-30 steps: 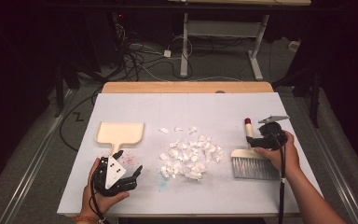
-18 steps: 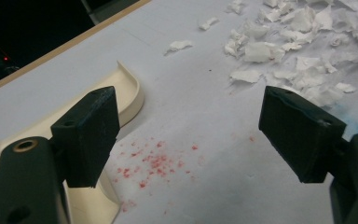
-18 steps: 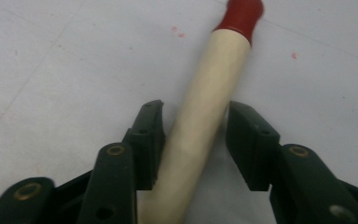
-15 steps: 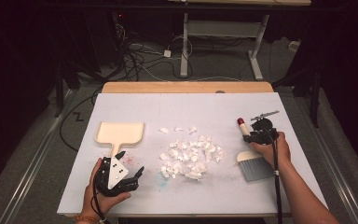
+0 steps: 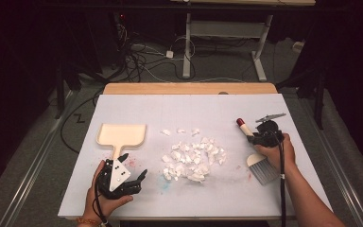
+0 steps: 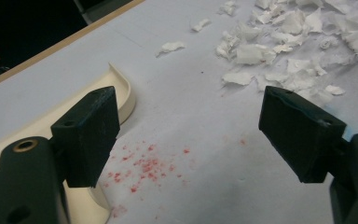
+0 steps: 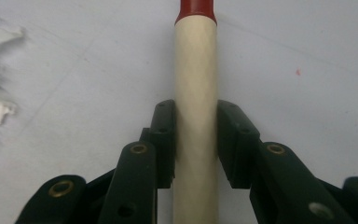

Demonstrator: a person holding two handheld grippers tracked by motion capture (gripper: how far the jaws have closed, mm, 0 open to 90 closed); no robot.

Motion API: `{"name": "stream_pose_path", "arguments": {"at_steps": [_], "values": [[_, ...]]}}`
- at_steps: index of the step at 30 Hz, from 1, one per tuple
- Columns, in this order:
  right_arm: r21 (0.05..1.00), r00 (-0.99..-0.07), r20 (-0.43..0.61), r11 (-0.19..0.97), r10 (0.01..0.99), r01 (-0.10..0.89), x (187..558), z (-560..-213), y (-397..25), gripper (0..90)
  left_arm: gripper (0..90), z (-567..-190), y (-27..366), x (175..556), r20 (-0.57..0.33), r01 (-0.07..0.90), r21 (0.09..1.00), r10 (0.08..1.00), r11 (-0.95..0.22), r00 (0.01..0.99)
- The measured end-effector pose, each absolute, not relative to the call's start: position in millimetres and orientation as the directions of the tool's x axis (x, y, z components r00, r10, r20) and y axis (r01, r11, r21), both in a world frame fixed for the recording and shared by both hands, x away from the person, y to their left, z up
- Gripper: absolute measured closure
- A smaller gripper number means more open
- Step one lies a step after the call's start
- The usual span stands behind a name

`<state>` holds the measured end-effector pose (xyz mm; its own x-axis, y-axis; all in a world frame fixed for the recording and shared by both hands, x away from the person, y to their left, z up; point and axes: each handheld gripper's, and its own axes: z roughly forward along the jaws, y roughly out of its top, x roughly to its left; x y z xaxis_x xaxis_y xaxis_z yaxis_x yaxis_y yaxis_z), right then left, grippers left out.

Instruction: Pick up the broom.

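A pile of torn white paper scraps (image 5: 194,156) lies in the middle of the white table (image 5: 217,109). A cream dustpan (image 5: 123,135) lies to its left, handle toward me. My right gripper (image 5: 259,137) is shut on the cream handle of a hand brush (image 7: 196,70) with a red tip (image 5: 240,122). The brush's grey bristles (image 5: 262,170) lie right of the pile. My left gripper (image 5: 132,176) is open with nothing between its jaws, just near of the dustpan's handle. In the left gripper view the dustpan (image 6: 116,93) is by the left jaw and the scraps (image 6: 279,51) lie ahead.
Faint red and blue stains (image 5: 163,182) mark the table between the left gripper and the pile. Three stray scraps (image 5: 179,131) lie beyond the pile. A wooden strip (image 5: 189,88) edges the far side of the table, with cables and desk legs on the floor behind.
The right gripper has swung the brush: its bristle end moved right, away from the pile, and the red tip tilted left. The left gripper has stayed still.
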<state>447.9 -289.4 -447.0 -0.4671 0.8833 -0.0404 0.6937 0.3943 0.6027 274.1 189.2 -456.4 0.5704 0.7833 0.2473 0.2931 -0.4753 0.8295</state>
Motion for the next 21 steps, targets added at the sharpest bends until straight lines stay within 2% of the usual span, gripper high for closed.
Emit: {"name": "stream_pose_path", "arguments": {"at_steps": [11, 21], "values": [[0.756, -0.450, -0.041, 0.323, 0.892, 0.570, 421.8, -414.9, -304.2, 70.5, 19.7, -455.5, 190.7, 273.4, 0.243, 0.296, 0.832, 0.788, -0.470, 0.566], [0.832, -0.459, -0.044, 0.287, 0.887, 0.475, 403.2, -387.8, -304.8, 70.7, 19.8, -450.3, 183.9, 274.7, 0.221, 0.294, 0.844, 0.790, -0.449, 0.572]]}}
